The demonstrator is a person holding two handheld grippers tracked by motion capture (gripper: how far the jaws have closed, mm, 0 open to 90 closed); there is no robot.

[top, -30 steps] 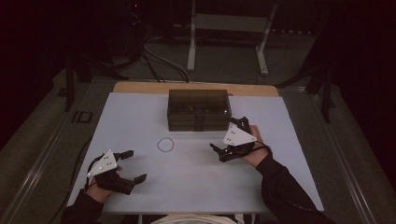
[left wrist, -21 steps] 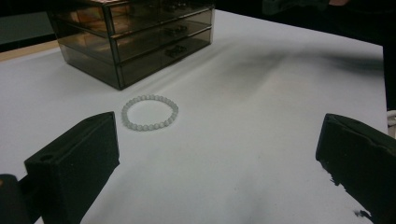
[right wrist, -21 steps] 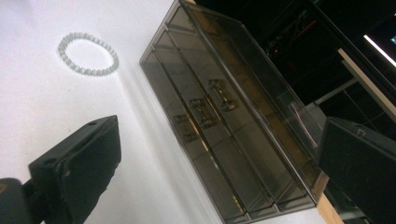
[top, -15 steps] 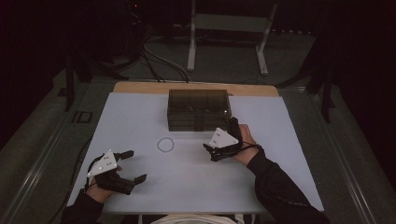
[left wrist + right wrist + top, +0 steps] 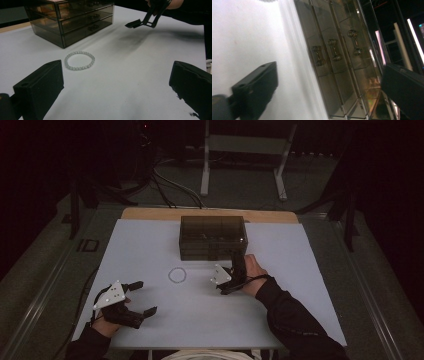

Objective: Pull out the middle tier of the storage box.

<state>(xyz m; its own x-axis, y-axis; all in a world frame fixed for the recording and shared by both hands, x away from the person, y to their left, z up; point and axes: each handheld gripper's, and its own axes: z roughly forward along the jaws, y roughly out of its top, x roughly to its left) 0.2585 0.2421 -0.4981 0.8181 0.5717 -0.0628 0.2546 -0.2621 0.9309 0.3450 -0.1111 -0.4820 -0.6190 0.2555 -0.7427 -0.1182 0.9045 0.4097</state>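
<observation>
Facing the drawer handles point(image 5: 333, 53), the right gripper point(image 5: 231, 276) hangs spread wide, empty.
Drawer box point(image 5: 213, 237) lies just ahead; handles appear side by side.

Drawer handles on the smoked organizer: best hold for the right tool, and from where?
Grip a bar handle across its thin shaft, approaching the drawer organizer front-on from the person's side. The bars stand off the drawer fronts on two posts, leaving room behind. The right tool, open, already faces them.
</observation>
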